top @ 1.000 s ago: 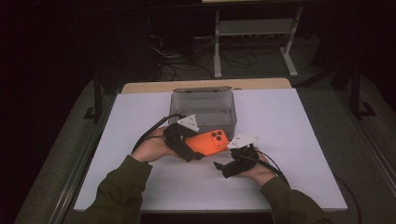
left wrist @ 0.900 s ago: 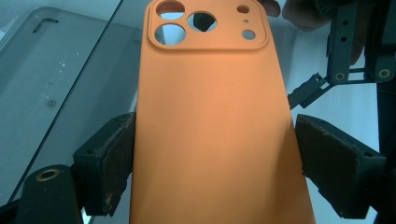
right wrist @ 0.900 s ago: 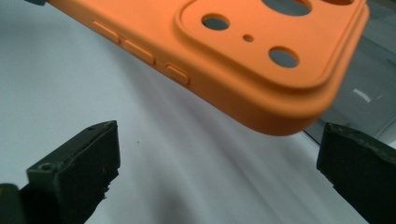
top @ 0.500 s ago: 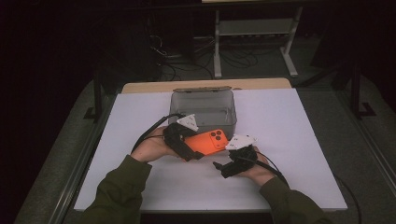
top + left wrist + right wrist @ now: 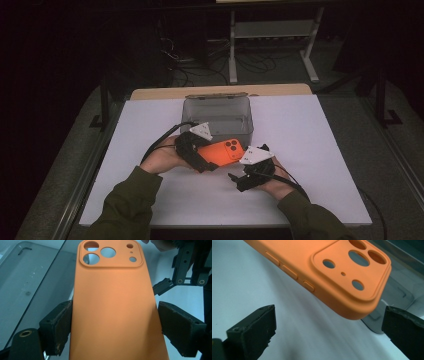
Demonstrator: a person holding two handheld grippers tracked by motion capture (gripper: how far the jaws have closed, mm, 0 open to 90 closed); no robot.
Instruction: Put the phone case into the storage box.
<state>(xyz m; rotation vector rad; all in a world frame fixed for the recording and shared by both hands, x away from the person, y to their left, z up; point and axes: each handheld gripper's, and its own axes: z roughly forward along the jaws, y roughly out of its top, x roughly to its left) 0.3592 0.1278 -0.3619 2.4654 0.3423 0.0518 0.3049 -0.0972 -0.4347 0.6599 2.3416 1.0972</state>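
Observation:
An orange phone case (image 5: pixel 222 151) with camera cut-outs hangs just above the white table, in front of a grey tray (image 5: pixel 186 114). My left gripper (image 5: pixel 204 159) is shut on it. In the left gripper view the case (image 5: pixel 112 302) runs up between the two pads (image 5: pixel 58 327), camera holes at the far end. My right gripper (image 5: pixel 243 175) sits just right of the case, lower and near its camera end. In the right gripper view its jaws (image 5: pixel 329 330) stand wide open, and the case's camera corner (image 5: pixel 352 277) hovers above the gap, touching neither pad (image 5: pixel 254 330).
The grey tray (image 5: pixel 30 277) lies directly behind the case, with its rim near the table's far edge. White table surface (image 5: pixel 320 140) spreads to both sides. Cables trail from both grippers. A metal stand (image 5: pixel 270 35) and floor cables lie beyond the table.

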